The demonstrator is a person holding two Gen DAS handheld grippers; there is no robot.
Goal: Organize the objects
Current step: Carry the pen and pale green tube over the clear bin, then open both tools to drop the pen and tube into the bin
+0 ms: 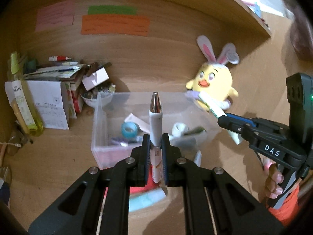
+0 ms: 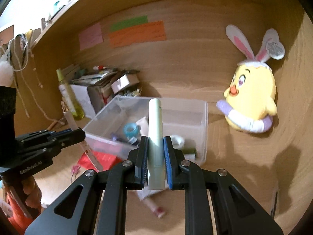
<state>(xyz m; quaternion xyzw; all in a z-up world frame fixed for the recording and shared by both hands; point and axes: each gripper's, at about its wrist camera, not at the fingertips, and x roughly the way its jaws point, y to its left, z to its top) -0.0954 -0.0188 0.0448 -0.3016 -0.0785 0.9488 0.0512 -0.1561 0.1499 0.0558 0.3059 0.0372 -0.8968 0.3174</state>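
My left gripper (image 1: pixel 156 141) is shut on a white pen (image 1: pixel 155 117) with a silver tip, held just in front of a clear plastic box (image 1: pixel 101 121). The box holds a blue tape roll (image 1: pixel 129 129), a white roll and other small items. My right gripper (image 2: pixel 155 143) is shut on a pale green tube (image 2: pixel 155 125), held over the near edge of the same box (image 2: pixel 203 129). The right gripper with its tube (image 1: pixel 212 105) also shows in the left wrist view, at the box's right side. The left gripper (image 2: pixel 76 133) with the pen shows left of the box in the right wrist view.
A yellow chick plush (image 1: pixel 212 82) with bunny ears leans on the back wall at right. A pile of papers, boxes and a yellow-green bottle (image 1: pixel 25 105) stands at left. Red and teal items (image 1: pixel 144 195) and a small tube (image 2: pixel 154 207) lie on the desk before the box.
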